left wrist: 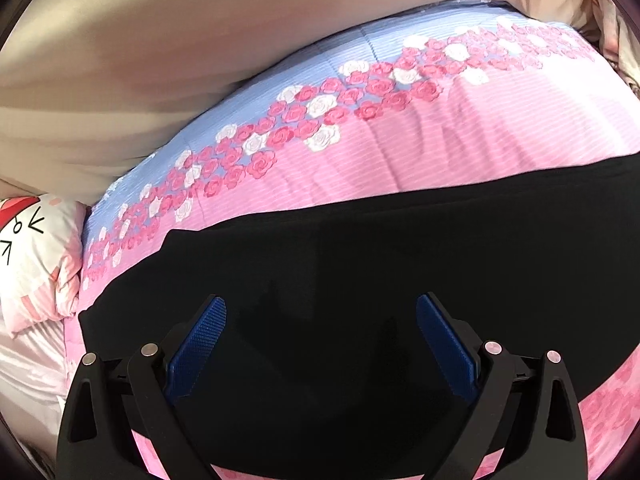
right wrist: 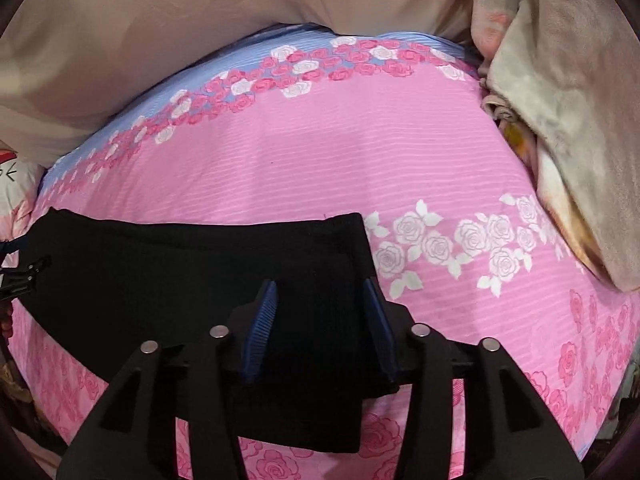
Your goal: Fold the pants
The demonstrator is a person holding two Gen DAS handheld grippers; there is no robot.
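1. Black, soft knit pants (left wrist: 360,264), laid flat in a long folded band across a pink striped bedsheet printed with pink and white roses (left wrist: 360,152); spread beneath and ahead of both pairs of fingers.
2. Left gripper (left wrist: 320,308), black frame with blue ribbed pads (left wrist: 208,336): jaws stood wide apart, nothing pinched between them; only flat black cloth seen under the gap. Contact of pads with cloth could not be told.
3. Right gripper (right wrist: 320,292), same make, blue pads (right wrist: 264,312): jaws parted about halfway, straddling the ribbed end of the pants near its right edge; cloth lay between the fingers but not squeezed by them.
4. Right-hand edge of the pants: just beyond the right finger of the right gripper, bare sheet with white roses past it.
5. Beige smooth curtain-like cloth (left wrist: 160,40): far ahead of the fingertips, along the back edge of the bed.
6. White and pink pillow with a drawn cartoon mark (left wrist: 32,240): far left of the left gripper's fingers, beside the sheet.
7. Crumpled beige and cream blanket (right wrist: 568,120): well right of the right gripper's fingers, piled at the sheet's edge.
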